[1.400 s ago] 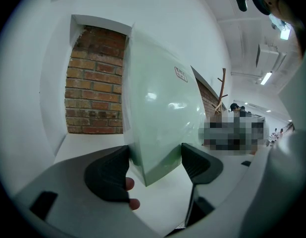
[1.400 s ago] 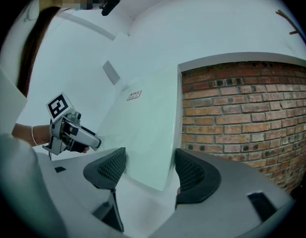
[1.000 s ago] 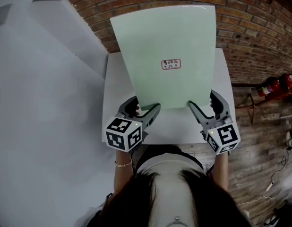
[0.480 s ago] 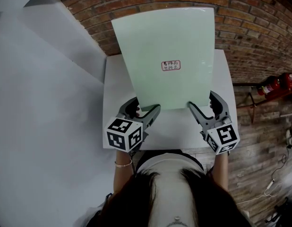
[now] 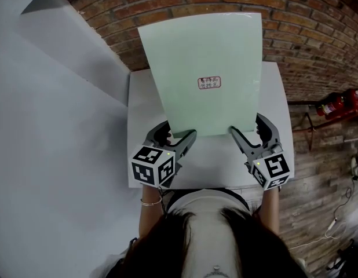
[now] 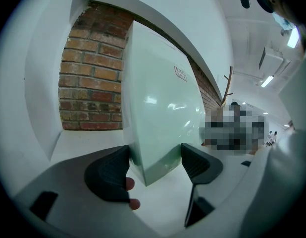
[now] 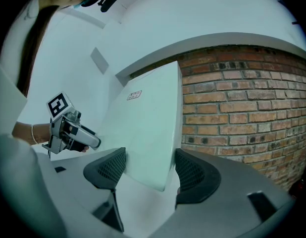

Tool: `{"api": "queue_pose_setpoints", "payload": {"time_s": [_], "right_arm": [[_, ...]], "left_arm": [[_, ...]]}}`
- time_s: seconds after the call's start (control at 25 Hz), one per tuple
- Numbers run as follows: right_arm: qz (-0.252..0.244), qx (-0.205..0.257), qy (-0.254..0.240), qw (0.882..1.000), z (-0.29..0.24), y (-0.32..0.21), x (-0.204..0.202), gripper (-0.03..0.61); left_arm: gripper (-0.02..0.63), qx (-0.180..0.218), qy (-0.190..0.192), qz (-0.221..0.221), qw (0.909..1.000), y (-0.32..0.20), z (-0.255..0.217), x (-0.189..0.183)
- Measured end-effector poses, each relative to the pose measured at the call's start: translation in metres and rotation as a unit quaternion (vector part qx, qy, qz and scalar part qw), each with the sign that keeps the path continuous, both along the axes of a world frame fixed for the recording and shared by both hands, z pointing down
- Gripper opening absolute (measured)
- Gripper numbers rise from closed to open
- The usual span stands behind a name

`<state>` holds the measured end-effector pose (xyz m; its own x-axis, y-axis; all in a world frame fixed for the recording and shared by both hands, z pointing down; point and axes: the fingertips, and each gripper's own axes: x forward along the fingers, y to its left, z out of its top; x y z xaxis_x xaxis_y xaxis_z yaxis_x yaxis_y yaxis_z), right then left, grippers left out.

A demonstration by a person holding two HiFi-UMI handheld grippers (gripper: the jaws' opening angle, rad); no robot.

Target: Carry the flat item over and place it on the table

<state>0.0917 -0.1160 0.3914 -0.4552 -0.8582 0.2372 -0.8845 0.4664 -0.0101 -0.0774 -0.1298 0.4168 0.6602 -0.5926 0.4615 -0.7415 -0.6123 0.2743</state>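
Observation:
A pale green flat board (image 5: pixel 205 68) with a small red-printed label (image 5: pixel 209 82) is held up over the white table (image 5: pixel 214 164), tilted away from me. My left gripper (image 5: pixel 182 135) is shut on its near left corner, and my right gripper (image 5: pixel 243 133) is shut on its near right corner. In the left gripper view the board's corner (image 6: pixel 158 128) sits between the two dark pads of that gripper (image 6: pixel 155 162). The right gripper view shows the other corner (image 7: pixel 148 128) clamped in that gripper (image 7: pixel 148 170), with the left gripper (image 7: pixel 69 128) off to the left.
A brick wall (image 5: pixel 295 16) stands behind the table. A red fire extinguisher (image 5: pixel 338 104) lies on the brick floor at the right. A white sloping panel (image 5: pixel 63 51) fills the left side. The table's near edge is against the person's body.
The table has slid a little down the frame towards me and the board sits slightly farther over it. Both grippers keep the same hold on the board's corners.

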Motion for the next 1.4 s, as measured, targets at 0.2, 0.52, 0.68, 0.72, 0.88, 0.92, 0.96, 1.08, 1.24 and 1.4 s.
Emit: {"api": "queue_pose_setpoints", "payload": {"time_s": [0.2,0.52,0.68,0.72,0.88,0.92,0.96,1.08,1.24,1.4], "right_arm": [[0.002,-0.006,0.001,1.000,0.006,-0.008,-0.004,0.338],[0.007,-0.022,0.000,1.000,0.018,-0.018,-0.002,0.339],[0.008,-0.030,-0.004,1.000,0.024,-0.022,-0.002,0.338],[0.008,-0.032,-0.004,0.999,0.026,-0.023,-0.002,0.337],[0.006,-0.038,-0.003,0.999,0.031,-0.028,-0.005,0.338],[0.007,-0.039,-0.003,0.999,0.033,-0.029,-0.005,0.338],[0.007,-0.041,-0.004,0.999,0.035,-0.030,-0.005,0.337],[0.008,-0.047,-0.006,0.999,0.039,-0.033,-0.006,0.337],[0.009,-0.055,-0.008,0.998,0.047,-0.037,-0.008,0.337],[0.008,-0.062,-0.009,0.998,0.052,-0.043,-0.011,0.338]], "left_arm": [[0.342,-0.007,-0.002,0.003,1.0000,-0.009,0.006,-0.004],[0.341,-0.021,-0.006,0.007,0.9997,-0.019,0.018,-0.002],[0.341,-0.028,-0.007,0.008,0.9995,-0.023,0.023,-0.001],[0.341,-0.030,-0.007,0.009,0.9995,-0.024,0.025,-0.001],[0.341,-0.038,-0.008,0.009,0.9992,-0.029,0.031,-0.003],[0.341,-0.039,-0.009,0.009,0.9992,-0.030,0.032,-0.003],[0.341,-0.041,-0.009,0.009,0.9991,-0.031,0.034,-0.004],[0.341,-0.047,-0.010,0.008,0.9988,-0.034,0.038,-0.005],[0.341,-0.056,-0.013,0.008,0.9983,-0.037,0.045,-0.007],[0.341,-0.063,-0.013,0.008,0.9979,-0.042,0.051,-0.009]]}}
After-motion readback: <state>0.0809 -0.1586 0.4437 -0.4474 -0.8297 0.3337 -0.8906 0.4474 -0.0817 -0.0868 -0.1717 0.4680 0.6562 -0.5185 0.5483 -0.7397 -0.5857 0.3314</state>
